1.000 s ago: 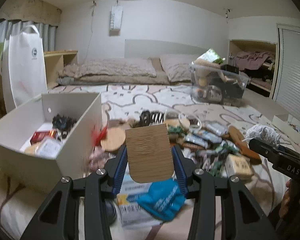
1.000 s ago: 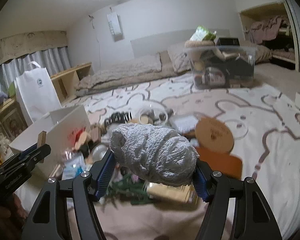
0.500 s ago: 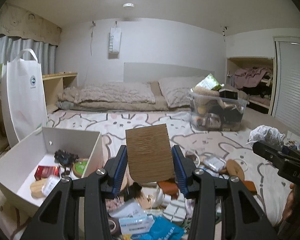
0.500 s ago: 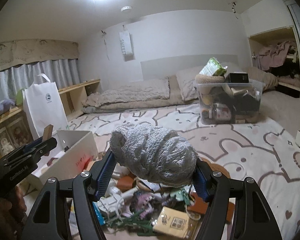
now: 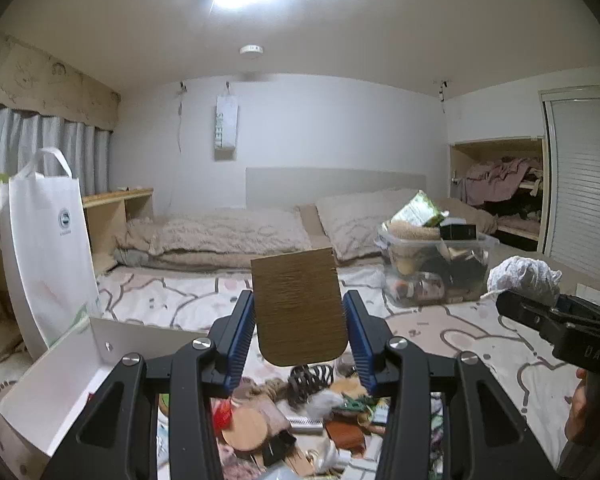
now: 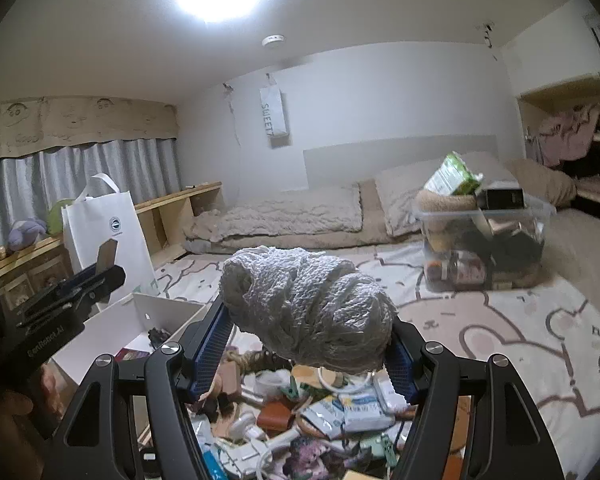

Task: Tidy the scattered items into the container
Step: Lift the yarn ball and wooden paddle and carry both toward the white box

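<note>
At the far left stands a white tote bag point(image 5: 44, 248), and just beside it, lower down, the open white box point(image 5: 60, 392) that serves as the container, its mouth facing up on the bed point(image 5: 480, 344). The left gripper point(image 5: 299, 328) has its fingers point(image 5: 242, 332) clenched on a wooden board point(image 5: 300, 308), pinched by its two side edges; the board stands upright, its long axis running up and away from the fingers, rounded corners at the bottom. The box lies down and to the left of this gripper, so the left hand is the nearer one and probably needs only a short swing that way. Below the fingers the scattered items point(image 5: 300, 408) make a heap beside the box wall. Further right, the right gripper point(image 6: 306, 340) grasps a grey-white ball of yarn point(image 6: 308, 304), long axis across the fingers; from there the box is well to the left, beyond the left gripper. How full the box is cannot be told clearly.
</note>
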Available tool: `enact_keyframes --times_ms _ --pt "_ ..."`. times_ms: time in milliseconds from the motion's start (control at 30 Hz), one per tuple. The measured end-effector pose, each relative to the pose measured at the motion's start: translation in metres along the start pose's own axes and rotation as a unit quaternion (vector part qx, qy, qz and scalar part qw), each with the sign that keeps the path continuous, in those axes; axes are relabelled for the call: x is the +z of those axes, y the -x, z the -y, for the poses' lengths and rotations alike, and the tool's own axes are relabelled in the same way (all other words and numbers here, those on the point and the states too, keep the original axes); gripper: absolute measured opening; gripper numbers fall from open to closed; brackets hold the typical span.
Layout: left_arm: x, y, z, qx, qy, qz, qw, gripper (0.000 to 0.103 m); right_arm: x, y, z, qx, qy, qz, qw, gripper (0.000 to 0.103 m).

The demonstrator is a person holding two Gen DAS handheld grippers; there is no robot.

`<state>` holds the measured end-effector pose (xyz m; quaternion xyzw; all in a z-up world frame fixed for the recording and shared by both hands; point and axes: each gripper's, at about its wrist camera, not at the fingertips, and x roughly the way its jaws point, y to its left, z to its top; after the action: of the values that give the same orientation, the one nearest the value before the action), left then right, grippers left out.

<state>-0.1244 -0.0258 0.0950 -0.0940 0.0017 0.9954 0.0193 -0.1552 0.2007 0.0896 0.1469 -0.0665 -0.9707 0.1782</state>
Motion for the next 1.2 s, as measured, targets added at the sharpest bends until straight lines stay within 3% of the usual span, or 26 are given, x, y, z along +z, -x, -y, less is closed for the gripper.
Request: enact_keyframes --times_ms 500,1200 --pt "0.030 -0.004 -0.030 0.024 -0.023 0.040 0.9986 0.044 0.044 -0.019 -0.023 0.025 0.038 0.026 0.999 0.070" --pt "0.012 -0.012 -0.103 0.097 0.009 0.016 0.9951 0.044 0.039 -0.091 -0.083 0.077 0.035 -0.017 0.996 0.070"
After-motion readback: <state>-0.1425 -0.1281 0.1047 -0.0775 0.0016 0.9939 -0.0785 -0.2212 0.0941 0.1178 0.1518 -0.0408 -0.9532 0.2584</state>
